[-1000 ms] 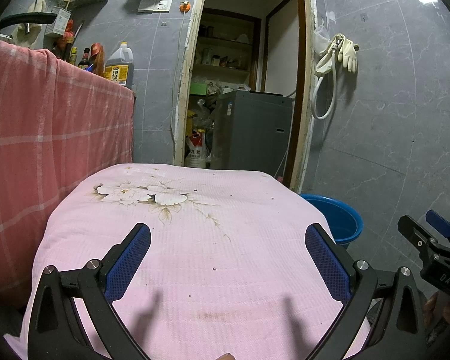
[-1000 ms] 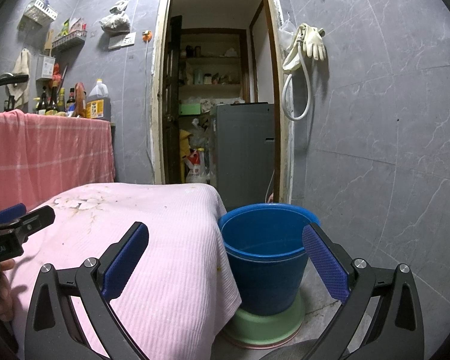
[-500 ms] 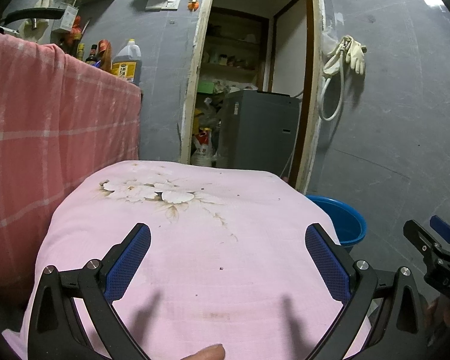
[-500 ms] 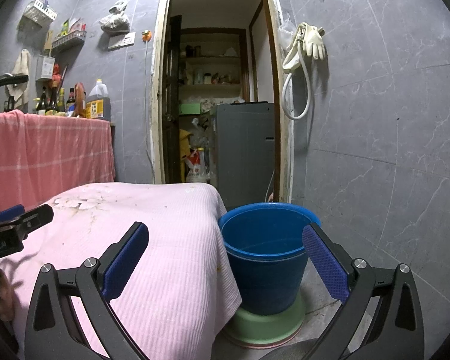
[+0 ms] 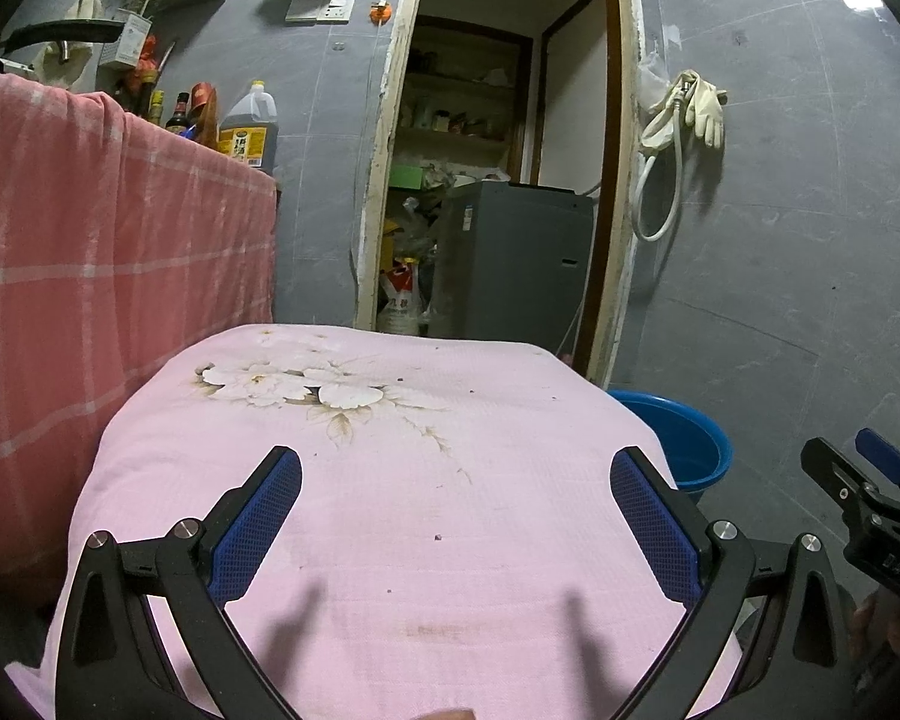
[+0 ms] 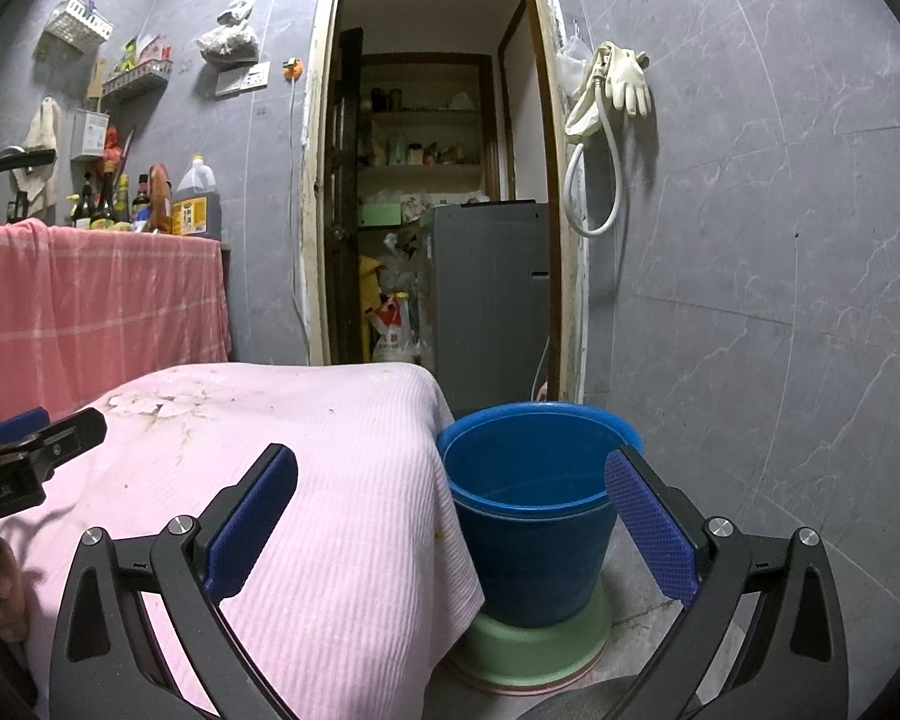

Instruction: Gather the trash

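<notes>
Left wrist view looks along the left gripper (image 5: 456,516), whose blue-padded fingers (image 5: 257,523) stand wide apart with nothing between them, hovering above the near edge of a table draped in a pink cloth (image 5: 390,480). A pale flower print (image 5: 294,387) sits toward the cloth's far left corner, and a few tiny dark specks (image 5: 437,537) dot the middle; whether these are trash I cannot tell. No clear piece of trash shows on the cloth. Past the table's right edge a blue bucket (image 5: 684,438) peeks out on the floor, and the tip of the right gripper (image 5: 870,498) enters from the right edge of this view.

Right wrist view shows the right gripper (image 6: 450,516) equally wide, empty, aimed at the table's right edge and the blue bucket (image 6: 534,516), which stands just beside the hanging cloth (image 6: 342,480) on a green base (image 6: 540,642). The bucket's inside looks bare as far as it shows. The left gripper (image 6: 30,456) shows at the left. A red checked cloth (image 6: 90,300) covers a counter behind, with bottles (image 6: 144,198) on it, and rubber gloves (image 6: 627,84) hang on the grey tiled wall beside an open doorway (image 6: 438,180).
</notes>
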`<state>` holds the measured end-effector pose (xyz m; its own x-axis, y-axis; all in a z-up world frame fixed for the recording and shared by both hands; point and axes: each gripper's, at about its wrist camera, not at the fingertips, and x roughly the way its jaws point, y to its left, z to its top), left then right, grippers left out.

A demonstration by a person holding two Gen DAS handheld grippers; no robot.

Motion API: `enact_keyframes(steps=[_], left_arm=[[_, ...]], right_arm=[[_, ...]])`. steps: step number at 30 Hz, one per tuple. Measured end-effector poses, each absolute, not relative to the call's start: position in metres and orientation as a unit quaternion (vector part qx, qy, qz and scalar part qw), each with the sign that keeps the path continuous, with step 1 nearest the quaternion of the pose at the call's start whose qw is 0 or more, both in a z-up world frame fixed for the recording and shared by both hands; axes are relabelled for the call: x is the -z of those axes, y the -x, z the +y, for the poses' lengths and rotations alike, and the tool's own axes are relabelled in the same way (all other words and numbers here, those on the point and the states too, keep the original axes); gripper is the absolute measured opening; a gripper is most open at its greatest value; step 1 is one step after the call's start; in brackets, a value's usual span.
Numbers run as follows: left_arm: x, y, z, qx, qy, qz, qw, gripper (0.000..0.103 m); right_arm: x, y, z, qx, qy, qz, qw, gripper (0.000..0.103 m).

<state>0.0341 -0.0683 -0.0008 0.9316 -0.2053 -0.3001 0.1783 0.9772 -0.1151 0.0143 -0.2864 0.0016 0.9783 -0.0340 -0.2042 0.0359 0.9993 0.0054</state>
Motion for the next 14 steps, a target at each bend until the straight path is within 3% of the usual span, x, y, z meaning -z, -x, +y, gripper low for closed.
enact_keyframes(steps=[14], left_arm=[[0.0006,-0.0367,-0.0686,0.097,0.042,0.158,0.982,0.101]], right_arm=[[-0.0004,-0.0162,-0.2889,0.019,-0.007,0.109,0.994,0.103]])
